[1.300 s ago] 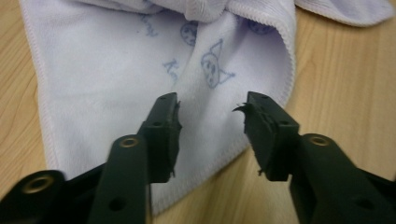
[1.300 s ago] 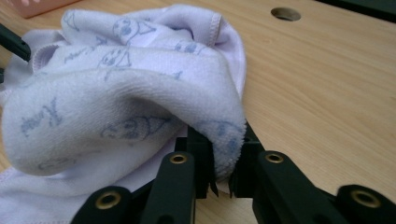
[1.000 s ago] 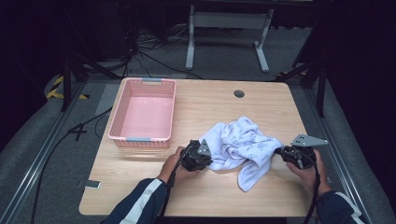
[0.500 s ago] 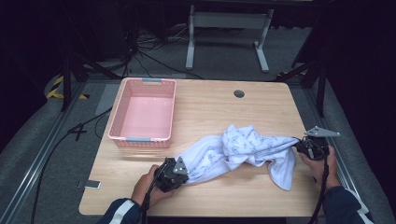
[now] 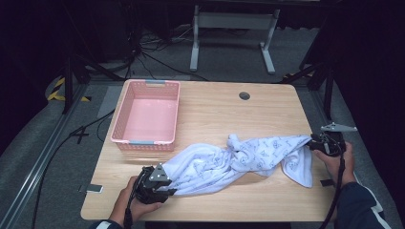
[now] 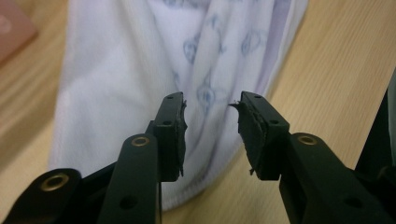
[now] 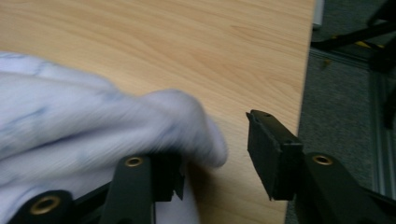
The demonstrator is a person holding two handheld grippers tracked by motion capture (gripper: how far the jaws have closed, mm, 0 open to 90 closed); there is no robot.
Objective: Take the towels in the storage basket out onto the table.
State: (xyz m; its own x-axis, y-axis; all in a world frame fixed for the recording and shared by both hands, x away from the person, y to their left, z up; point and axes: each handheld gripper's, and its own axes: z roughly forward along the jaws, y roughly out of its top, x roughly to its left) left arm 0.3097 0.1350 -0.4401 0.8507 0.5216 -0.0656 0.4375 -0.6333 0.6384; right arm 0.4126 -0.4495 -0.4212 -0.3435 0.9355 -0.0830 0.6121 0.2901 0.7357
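Both grippers' fingers [image 6: 172,135] stand spread, apparently just off the stretched cloth [image 5: 239,160] at lower centre; next, regrip edges to flatten it

The near counter [image 5: 267,200] is crossed by the cloth [image 5: 239,160]; the far left is taken by the basket [image 5: 148,117].

Pink basket [image 5: 146,114] sits on the wooden surface [image 5: 229,112], rear-left. Round grommet hole [image 5: 244,96] near the rear edge.
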